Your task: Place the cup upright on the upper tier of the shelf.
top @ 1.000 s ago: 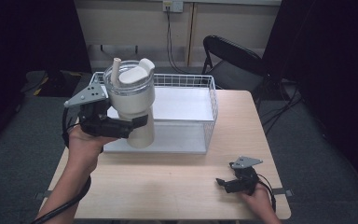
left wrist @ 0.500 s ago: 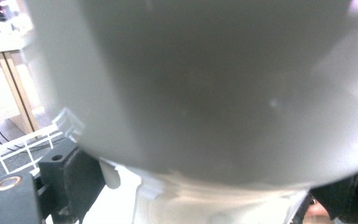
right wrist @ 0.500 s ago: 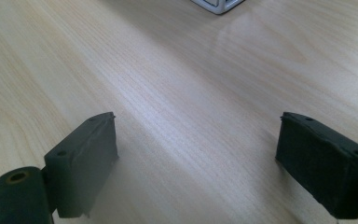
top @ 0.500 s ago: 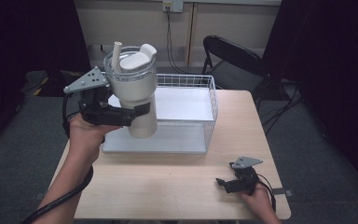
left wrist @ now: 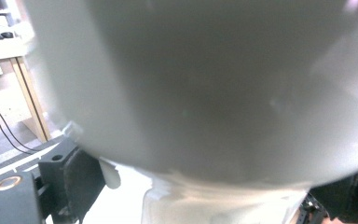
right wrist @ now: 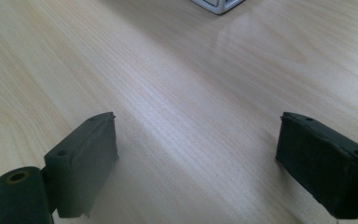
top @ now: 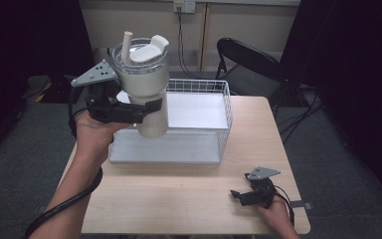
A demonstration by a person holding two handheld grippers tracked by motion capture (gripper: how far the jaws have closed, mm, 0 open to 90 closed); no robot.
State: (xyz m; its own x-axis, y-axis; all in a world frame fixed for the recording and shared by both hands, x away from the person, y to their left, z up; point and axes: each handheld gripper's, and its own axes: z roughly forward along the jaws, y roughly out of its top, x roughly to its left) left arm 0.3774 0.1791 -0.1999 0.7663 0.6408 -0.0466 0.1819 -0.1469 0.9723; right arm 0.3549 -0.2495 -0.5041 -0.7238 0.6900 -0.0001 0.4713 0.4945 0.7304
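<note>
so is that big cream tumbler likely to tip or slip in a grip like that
Probably top-heavy: the tumbler widens above a narrow base, and the left gripper clamps it low, so it could lean. Its smooth wall looks slippery. It seems rigid, showing no dent at the jaws. Set down on the basket floor, the narrow base may tip.

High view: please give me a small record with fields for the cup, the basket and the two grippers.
held thing: cream plastic tumbler with clear lid and straw, upright, above the basket
left gripper: jaws shut on the tumbler's lower body
container: white wire basket, on the table
right gripper: jaws open, low over the table, holding nothing
surface: light wooden table
</note>
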